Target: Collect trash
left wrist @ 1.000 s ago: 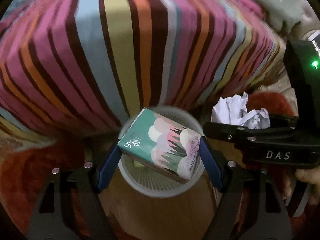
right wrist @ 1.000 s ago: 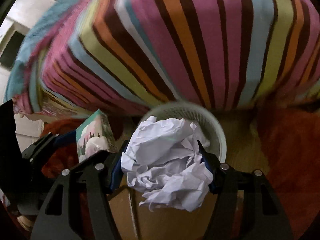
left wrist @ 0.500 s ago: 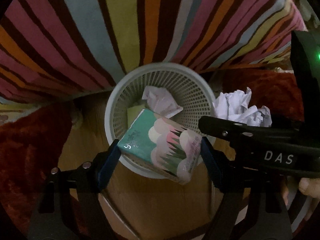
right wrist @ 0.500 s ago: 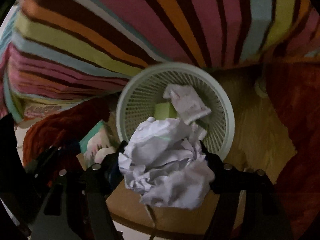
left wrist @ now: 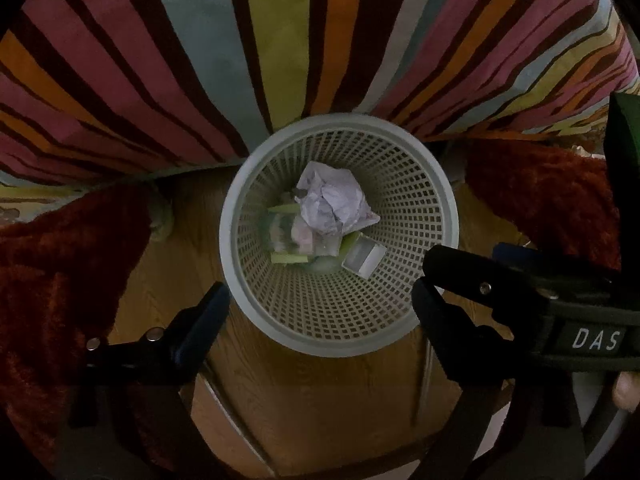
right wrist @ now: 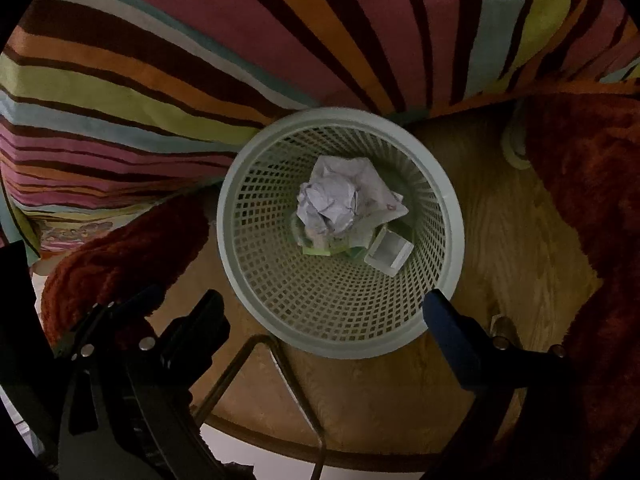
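A white mesh basket [left wrist: 240, 208] [right wrist: 230, 216] stands right below both grippers. A crumpled white paper ball [left wrist: 332, 204] [right wrist: 332, 204] lies on top of the trash inside. Under it shows a blurred tissue pack [left wrist: 290, 236], and beside it a small white box [left wrist: 364, 258] [right wrist: 388, 254]. My left gripper [left wrist: 320, 316] hangs over the basket's near rim, jaws opening, nothing between them. My right gripper [right wrist: 326, 320] hovers there too, jaws opening wide and empty. Each gripper shows in the other's view: the right gripper [left wrist: 520, 280], the left gripper [right wrist: 120, 316].
A striped bed cover [left wrist: 280, 40] [right wrist: 280, 20] hangs just behind the basket. Dark red rug [left wrist: 60, 280] [right wrist: 592, 200] lies on both sides over the wooden surface [left wrist: 320, 400]. A thin metal rod [right wrist: 256, 360] crosses below the basket. A fingertip [left wrist: 628, 392] shows at the right edge.
Both grippers came down over the basket and their jaws spread. The tissue pack left the left gripper and the paper ball left the right one; both now lie in the basket.
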`<state>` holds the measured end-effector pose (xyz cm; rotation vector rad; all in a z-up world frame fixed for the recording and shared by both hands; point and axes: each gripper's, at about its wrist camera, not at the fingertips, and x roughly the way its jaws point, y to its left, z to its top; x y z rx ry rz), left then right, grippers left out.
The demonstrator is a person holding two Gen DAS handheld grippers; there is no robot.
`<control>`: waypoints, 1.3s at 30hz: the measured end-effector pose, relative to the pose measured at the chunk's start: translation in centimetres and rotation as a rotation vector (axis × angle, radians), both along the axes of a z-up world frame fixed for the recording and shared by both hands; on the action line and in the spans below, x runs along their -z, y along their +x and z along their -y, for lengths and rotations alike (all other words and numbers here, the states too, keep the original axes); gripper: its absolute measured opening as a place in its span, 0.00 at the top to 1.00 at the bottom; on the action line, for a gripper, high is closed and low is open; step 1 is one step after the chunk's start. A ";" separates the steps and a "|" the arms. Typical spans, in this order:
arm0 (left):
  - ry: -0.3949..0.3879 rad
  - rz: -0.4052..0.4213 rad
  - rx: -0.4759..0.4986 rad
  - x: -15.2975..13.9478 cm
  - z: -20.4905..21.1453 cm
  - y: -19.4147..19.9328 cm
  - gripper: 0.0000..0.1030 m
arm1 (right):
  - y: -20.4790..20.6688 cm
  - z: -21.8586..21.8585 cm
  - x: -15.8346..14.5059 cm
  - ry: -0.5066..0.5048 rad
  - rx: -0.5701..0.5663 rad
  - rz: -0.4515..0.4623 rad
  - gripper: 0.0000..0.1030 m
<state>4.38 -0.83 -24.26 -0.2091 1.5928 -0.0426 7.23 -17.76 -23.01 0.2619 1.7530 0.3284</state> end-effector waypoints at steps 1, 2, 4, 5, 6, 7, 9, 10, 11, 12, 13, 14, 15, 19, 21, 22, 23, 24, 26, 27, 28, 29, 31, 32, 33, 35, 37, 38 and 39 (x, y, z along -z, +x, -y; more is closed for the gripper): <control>0.003 0.008 -0.004 -0.2 0.0 0.0 0.13 | 0.1 0.0 -0.4 -0.001 -0.001 0.014 0.07; 0.011 0.025 -0.015 -0.7 -0.2 0.0 0.13 | 0.1 -0.1 -1.0 -0.001 -0.003 0.034 0.07; 0.025 0.064 -0.042 -1.7 -0.8 -0.1 0.13 | 0.2 -0.2 -2.2 0.002 -0.012 0.083 0.07; 0.031 0.080 -0.053 -2.1 -1.0 -0.1 0.13 | 0.3 -0.2 -2.9 0.005 -0.014 0.106 0.07; 0.045 0.107 -0.069 -2.8 -1.4 -0.1 0.13 | 0.4 -0.1 -3.4 0.007 -0.014 0.127 0.07; 0.056 0.127 -0.081 -3.3 -1.7 -0.1 0.13 | 0.5 0.0 -4.3 0.011 -0.011 0.156 0.07; 0.081 0.182 -0.107 -4.8 -2.3 -0.2 0.13 | 0.7 0.1 -5.7 0.015 -0.009 0.203 0.07; 0.091 0.208 -0.116 -5.6 -2.5 -0.2 0.13 | 0.8 0.2 -6.7 0.015 -0.009 0.235 0.07; 0.102 0.230 -0.122 -6.3 -2.7 -0.2 0.13 | 0.8 0.2 -7.2 0.013 -0.009 0.254 0.07; 0.106 0.245 -0.124 -6.7 -2.8 -0.2 0.13 | 0.9 0.3 -7.8 0.009 -0.010 0.275 0.07; 0.113 0.266 -0.130 -7.4 -2.9 -0.2 0.13 | 0.9 0.4 -8.8 0.007 -0.009 0.304 0.07; 0.118 0.283 -0.135 -8.1 -3.0 -0.2 0.13 | 0.9 0.4 -9.4 0.008 -0.008 0.323 0.07; 0.120 0.297 -0.139 -8.6 -3.2 -0.1 0.13 | 1.0 0.5 -9.9 0.010 -0.007 0.341 0.07; 0.127 0.361 -0.165 -11.0 -3.6 0.1 0.13 | 1.0 0.6 -13.0 0.008 -0.014 0.444 0.07; 0.122 0.394 -0.179 -12.4 -3.9 0.0 0.13 | 1.0 0.5 -14.2 -0.001 -0.024 0.494 0.07; 0.122 0.407 -0.183 -13.0 -4.0 -0.1 0.13 | 0.9 0.4 -15.0 -0.009 -0.029 0.525 0.07; 0.128 0.428 -0.187 -13.9 -4.0 -0.1 0.13 | 0.8 0.3 -15.6 -0.018 -0.033 0.552 0.07; 0.131 0.441 -0.188 -14.4 -4.0 -0.1 0.13 | 0.8 0.2 -16.1 -0.023 -0.034 0.576 0.07; 0.140 0.476 -0.187 -16.0 -4.0 0.0 0.13 | 0.7 0.2 -17.6 -0.031 -0.035 0.632 0.07; 0.146 0.489 -0.187 -16.6 -4.0 0.0 0.13 | 0.7 0.2 -18.2 -0.035 -0.035 0.652 0.07; 0.151 0.503 -0.187 -17.2 -4.0 0.0 0.13 | 0.6 0.2 -19.2 -0.044 -0.036 0.685 0.07; 0.157 0.520 -0.190 -18.0 -4.1 0.0 0.13 | 0.5 0.2 -19.6 -0.050 -0.037 0.704 0.07; 0.160 0.549 -0.199 -19.4 -4.3 0.0 0.13 | 0.4 0.2 -20.8 -0.060 -0.038 0.747 0.07; 0.159 0.563 -0.205 -20.1 -4.3 0.0 0.13 | 0.3 0.2 -21.5 -0.061 -0.038 0.764 0.07; 0.157 0.579 -0.210 -20.9 -4.3 0.0 0.13 | 0.3 0.1 -22.0 -0.058 -0.036 0.779 0.07; 0.153 0.609 -0.212 -22.4 -4.1 -0.1 0.13 | 0.2 0.3 -23.3 -0.048 -0.023 0.814 0.07; 0.161 0.631 -0.205 -23.5 -3.8 -0.1 0.13 | 0.1 0.5 -24.5 -0.038 -0.006 0.844 0.07; 0.162 0.643 -0.202 -24.1 -3.6 -0.1 0.13 | 0.1 0.6 -25.0 -0.039 -0.001 0.852 0.07; 0.160 0.652 -0.200 -24.5 -3.5 -0.1 0.13 | 0.2 0.6 -25.3 -0.041 0.004 0.859 0.07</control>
